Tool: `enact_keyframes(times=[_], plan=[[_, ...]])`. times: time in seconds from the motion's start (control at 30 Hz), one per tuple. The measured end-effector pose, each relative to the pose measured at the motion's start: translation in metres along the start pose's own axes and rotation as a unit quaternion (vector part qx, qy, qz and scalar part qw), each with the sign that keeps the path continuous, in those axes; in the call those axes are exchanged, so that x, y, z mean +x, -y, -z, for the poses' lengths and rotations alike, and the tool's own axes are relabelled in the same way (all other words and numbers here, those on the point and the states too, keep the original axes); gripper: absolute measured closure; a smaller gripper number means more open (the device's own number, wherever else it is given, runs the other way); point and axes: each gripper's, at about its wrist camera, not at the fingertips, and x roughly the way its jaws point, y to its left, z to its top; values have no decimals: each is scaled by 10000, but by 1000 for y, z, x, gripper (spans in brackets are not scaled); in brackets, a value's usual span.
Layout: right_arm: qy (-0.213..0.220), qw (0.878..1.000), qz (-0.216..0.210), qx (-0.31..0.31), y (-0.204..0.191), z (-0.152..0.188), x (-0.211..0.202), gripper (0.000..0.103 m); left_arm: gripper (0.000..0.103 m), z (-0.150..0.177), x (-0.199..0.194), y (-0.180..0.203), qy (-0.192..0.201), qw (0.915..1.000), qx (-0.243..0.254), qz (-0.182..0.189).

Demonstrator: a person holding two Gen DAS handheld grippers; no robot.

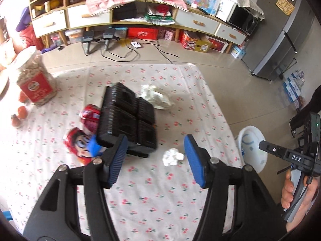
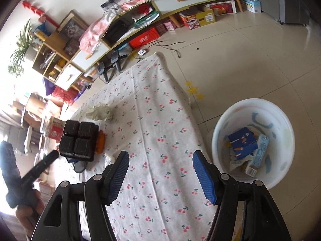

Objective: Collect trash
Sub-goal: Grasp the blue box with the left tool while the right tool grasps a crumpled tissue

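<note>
On the left of my table (image 1: 152,200) stands an oats jar (image 1: 35,80), then a red can (image 1: 90,115) touching a black four-cell plastic tray (image 1: 126,118) that sits tilted. My left claw (image 1: 155,161) hangs released above the cherry-print cloth, a crumpled tissue (image 1: 173,157) between its fingers. A bigger paper wad (image 1: 156,97) lies beyond. My right claw (image 2: 160,177) is spread empty beside the white bin (image 2: 224,124) holding cartons (image 2: 243,142)

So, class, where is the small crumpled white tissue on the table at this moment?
In the left wrist view the small crumpled tissue lies on the cherry-print tablecloth, between the open left gripper fingers, nearer the right one, just right of the black tray.
</note>
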Motion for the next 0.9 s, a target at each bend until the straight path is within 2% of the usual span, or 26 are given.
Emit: enact_keyframes(times=[0.13,0.27,0.47,0.6,0.7,0.8,0.9], plan=[[-241,9988,61,-422,-36,7,26,36,42,3,4,-44,-72,9995,-278,-138],[-422,9962,129,-748,-65,15,49,36,42,12,19,-77,-310,9953,-890,216],[-603,9921,207,-1080,-98,25,85,36,42,7,28,-76,-365,9916,-1081,615],[-688,9902,271,-1184,-112,29,109,36,42,7,29,-77,-385,9920,-1065,557],[-788,9880,307,-1293,-119,32,125,36,42,9,26,-81,-346,9951,-806,461],[-856,9854,370,-1425,-125,34,135,36,42,14,25,-78,-442,9986,-126,262],[-879,9842,349,-1496,-129,33,140,36,42,24,30,-70,-650,9940,820,-333]])
